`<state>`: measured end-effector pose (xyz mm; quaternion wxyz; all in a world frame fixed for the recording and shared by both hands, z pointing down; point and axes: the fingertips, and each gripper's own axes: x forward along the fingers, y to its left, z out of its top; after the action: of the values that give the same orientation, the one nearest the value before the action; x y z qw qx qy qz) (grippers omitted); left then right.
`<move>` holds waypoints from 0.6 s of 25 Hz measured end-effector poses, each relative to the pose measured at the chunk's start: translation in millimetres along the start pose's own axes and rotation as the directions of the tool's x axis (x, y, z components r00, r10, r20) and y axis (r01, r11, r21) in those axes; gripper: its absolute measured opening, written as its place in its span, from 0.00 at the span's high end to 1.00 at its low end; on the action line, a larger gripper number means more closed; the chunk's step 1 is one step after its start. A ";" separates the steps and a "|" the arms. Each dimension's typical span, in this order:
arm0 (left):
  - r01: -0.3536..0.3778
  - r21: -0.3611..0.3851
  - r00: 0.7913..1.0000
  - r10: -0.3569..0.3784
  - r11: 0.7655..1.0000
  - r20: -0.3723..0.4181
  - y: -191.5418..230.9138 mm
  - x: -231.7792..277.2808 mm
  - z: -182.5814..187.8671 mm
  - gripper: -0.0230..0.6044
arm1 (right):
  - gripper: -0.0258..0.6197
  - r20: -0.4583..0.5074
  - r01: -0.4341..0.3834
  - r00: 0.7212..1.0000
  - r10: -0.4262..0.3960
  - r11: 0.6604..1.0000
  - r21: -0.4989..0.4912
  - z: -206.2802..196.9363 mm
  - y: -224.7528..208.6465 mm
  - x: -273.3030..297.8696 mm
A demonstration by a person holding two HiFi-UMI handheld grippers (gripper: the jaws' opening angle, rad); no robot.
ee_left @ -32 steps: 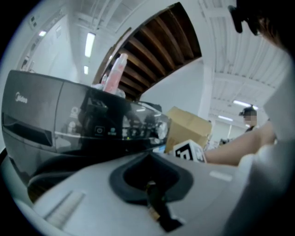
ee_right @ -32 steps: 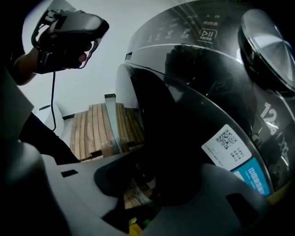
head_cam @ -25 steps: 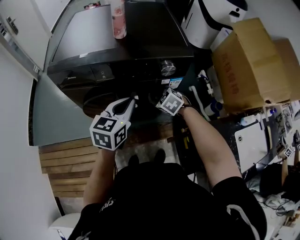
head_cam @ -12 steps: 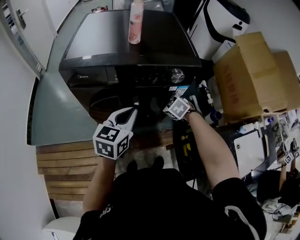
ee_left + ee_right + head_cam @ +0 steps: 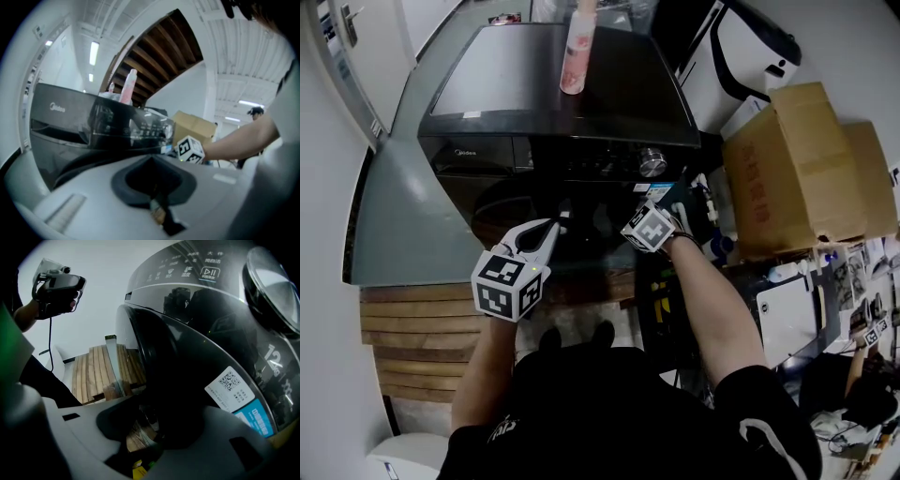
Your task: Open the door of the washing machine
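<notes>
The black washing machine [image 5: 562,84] stands in front of me, its round dark door [image 5: 520,202] on the front face. My right gripper [image 5: 636,223] is at the door's right edge. In the right gripper view its jaws [image 5: 154,427] stand wide with the door's dark rim [image 5: 187,357] between them, and a gap shows beside the left jaw. My left gripper [image 5: 560,220] hovers before the door, shut and holding nothing. In the left gripper view its jaws [image 5: 157,213] meet, with the washing machine [image 5: 70,122] ahead.
A pink bottle [image 5: 578,52] stands on the machine's top. The dial [image 5: 652,161] sits on the control panel. Cardboard boxes [image 5: 792,169] and clutter crowd the right side. A wooden pallet [image 5: 412,328] lies at the lower left, beside a grey floor strip.
The left gripper has drifted a little left and back from the door. The right gripper has stayed at the door's right edge.
</notes>
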<state>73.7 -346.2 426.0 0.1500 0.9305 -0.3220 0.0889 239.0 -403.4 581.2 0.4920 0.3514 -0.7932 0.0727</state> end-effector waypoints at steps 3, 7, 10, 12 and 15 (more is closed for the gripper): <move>-0.011 -0.008 1.000 0.011 1.000 -0.026 6.9 -7.7 -9.9 0.95 | 0.74 0.027 -0.017 0.999 0.017 1.000 0.021 -6.2 14.7 -1.7; -0.043 -0.054 0.997 0.046 0.998 0.054 22.4 -20.1 -2.5 0.95 | 0.77 0.116 -0.166 0.980 0.159 0.984 0.058 -15.5 68.4 -24.3; -0.043 -0.053 0.996 0.047 0.998 0.073 19.1 -28.6 -1.9 0.95 | 0.76 0.213 -0.052 0.977 0.018 0.986 0.156 -17.5 97.1 -35.3; -0.042 -0.023 0.997 0.043 0.999 0.069 11.9 -34.6 -6.1 0.95 | 0.74 0.233 0.026 0.969 -0.083 0.971 0.239 -19.0 102.5 -39.2; -0.082 -0.021 0.994 0.084 0.996 0.075 9.9 -39.9 -13.5 0.95 | 0.72 0.229 0.080 0.963 -0.139 0.964 0.253 -16.4 107.8 -41.6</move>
<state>35.7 -326.2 430.4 0.1422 0.9177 -0.3667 0.0570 194.4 -295.5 579.7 0.3475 0.4584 -0.8122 0.0972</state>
